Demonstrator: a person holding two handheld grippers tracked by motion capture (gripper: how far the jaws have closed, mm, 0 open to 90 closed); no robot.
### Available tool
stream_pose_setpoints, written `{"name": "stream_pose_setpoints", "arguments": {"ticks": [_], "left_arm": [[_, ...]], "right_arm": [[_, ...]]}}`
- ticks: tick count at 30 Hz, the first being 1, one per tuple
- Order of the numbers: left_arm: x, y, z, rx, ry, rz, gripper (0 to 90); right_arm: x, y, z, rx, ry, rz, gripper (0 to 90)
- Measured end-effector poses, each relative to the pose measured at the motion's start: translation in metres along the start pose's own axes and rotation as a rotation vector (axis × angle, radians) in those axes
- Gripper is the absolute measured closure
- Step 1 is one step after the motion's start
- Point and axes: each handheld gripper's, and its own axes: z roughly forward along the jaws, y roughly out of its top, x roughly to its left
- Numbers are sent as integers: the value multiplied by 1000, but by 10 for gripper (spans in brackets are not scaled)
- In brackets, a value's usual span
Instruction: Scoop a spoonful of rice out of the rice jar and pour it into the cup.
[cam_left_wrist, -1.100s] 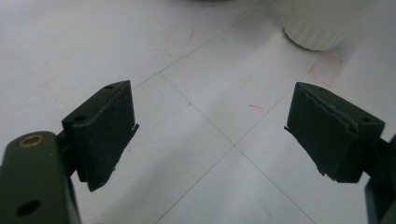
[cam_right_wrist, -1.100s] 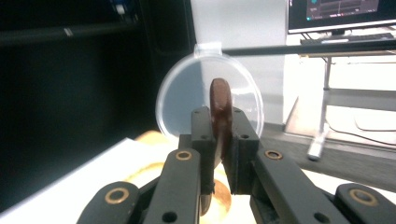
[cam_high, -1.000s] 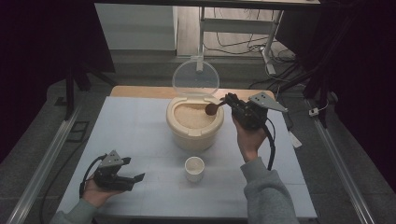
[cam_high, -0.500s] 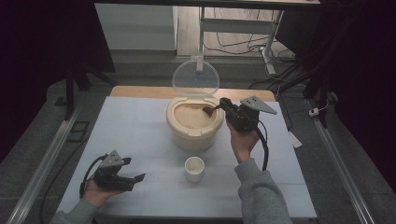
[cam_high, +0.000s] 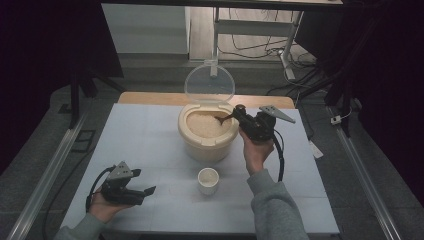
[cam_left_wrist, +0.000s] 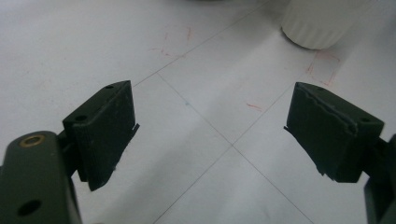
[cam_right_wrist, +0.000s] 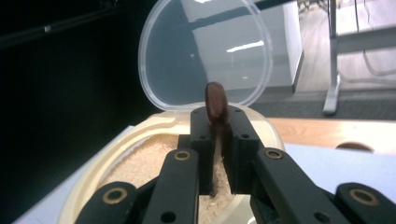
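plainly, no brand, label or readable writing turns up anywhere; the nearest thing to marks are faint red scribbles and thin ruled lines on the white table surface (cam_left_wrist: 196, 60) in the left gripper view.

the right gripper (cam_high: 239, 114) is held up at the right rim of the beige rice container (cam_high: 207, 145), its jaws pressed together on the handle of a dark brown spoon (cam_high: 223, 118). in the high view the spoon's bowl dips into the rice (cam_high: 205, 125) just inside the rim. the right gripper view shows what the high view cannot: the spoon's rounded handle end (cam_right_wrist: 215, 102) sticking up between the two black jaws, pinched tight, with rice grains (cam_right_wrist: 140, 163) below and the clear hinged lid (cam_right_wrist: 205, 51) standing upright behind. there the spoon's bowl is hidden by the jaws.

the left gripper (cam_high: 145, 192) rests low in the person's left hand (cam_high: 102, 205) near the table's front left, well apart from the container. its jaws stand spread wide with nothing between them, clearest in the left gripper view, where bare table shows in the gap and the ribbed base of a small white cup (cam_left_wrist: 322, 23) sits at the top edge. the high view places that cup (cam_high: 208, 180) in front of the container, between the two hands, upright; whether it holds anything cannot be told.
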Motion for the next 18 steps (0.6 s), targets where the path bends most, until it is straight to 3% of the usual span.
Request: {"name": "stream_pose_setpoints", "arguments": {"ticks": [1,4,18], "left_arm": [[0,0,0,0,0,0,155],[0,0,1,2,-1,-1,155],[0,1,1,1,-3,3,158]], "right_arm": [[-6,-1,-1,1,4,66,833],[-12,-3,-1,0,13,128,832],[-11,-5,-3,7,44,216,831]]}}
